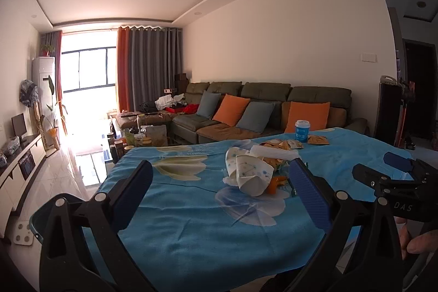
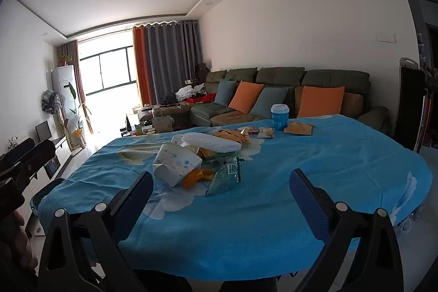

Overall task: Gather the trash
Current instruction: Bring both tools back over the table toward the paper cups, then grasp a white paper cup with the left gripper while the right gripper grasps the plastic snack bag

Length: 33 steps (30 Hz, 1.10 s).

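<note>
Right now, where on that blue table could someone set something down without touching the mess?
The near edge of the blue tablecloth is bare, as is its right side. The middle is crowded: crumpled paper cups, wrappers, then the blue cup.

Both wrist cameras are looking forward from the near edge of the blue-clothed surface toward the sofa. Each is sharing the crumpled paper cup ahead; the right camera is sitting rightward.
</note>
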{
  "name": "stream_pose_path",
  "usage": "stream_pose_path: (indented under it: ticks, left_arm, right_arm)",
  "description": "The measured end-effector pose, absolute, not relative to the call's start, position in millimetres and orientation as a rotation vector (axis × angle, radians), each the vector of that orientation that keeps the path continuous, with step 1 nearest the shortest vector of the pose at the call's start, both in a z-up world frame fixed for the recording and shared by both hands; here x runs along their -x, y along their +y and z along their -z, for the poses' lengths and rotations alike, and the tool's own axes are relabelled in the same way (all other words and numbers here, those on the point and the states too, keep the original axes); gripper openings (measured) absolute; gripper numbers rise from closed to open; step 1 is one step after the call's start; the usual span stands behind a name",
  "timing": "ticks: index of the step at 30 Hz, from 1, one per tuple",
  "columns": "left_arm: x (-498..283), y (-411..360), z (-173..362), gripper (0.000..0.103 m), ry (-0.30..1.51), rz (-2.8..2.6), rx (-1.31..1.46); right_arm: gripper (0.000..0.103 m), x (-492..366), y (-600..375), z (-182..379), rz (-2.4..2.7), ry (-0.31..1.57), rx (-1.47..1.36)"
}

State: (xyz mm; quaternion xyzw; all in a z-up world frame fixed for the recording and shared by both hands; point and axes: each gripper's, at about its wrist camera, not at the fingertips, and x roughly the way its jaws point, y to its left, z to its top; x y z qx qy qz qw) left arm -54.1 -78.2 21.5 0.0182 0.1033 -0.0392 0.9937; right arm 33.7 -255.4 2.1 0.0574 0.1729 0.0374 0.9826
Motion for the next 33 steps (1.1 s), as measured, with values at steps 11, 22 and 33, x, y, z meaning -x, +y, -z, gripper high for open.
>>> stream_pose_path:
  ticks: [11,22,33]
  left_arm:
    - [-37.2,-58.1,-4.1,0.098,0.335,0.126,-0.031]
    - [-116.5,-80.8,15.8,0.098,0.445,0.196,-0.020]
    - [-177.8,-96.0,43.9,0.098,0.586,0.252,0.025]
  right_arm:
    - [0.096,-110.5,-266.3,26.2,-0.054,0.509,-0.133]
    - [0.096,-169.5,-265.8,41.7,-0.086,0.608,-0.139]
    - [0.073,-209.0,-270.3,58.9,-0.150,0.730,-0.196]
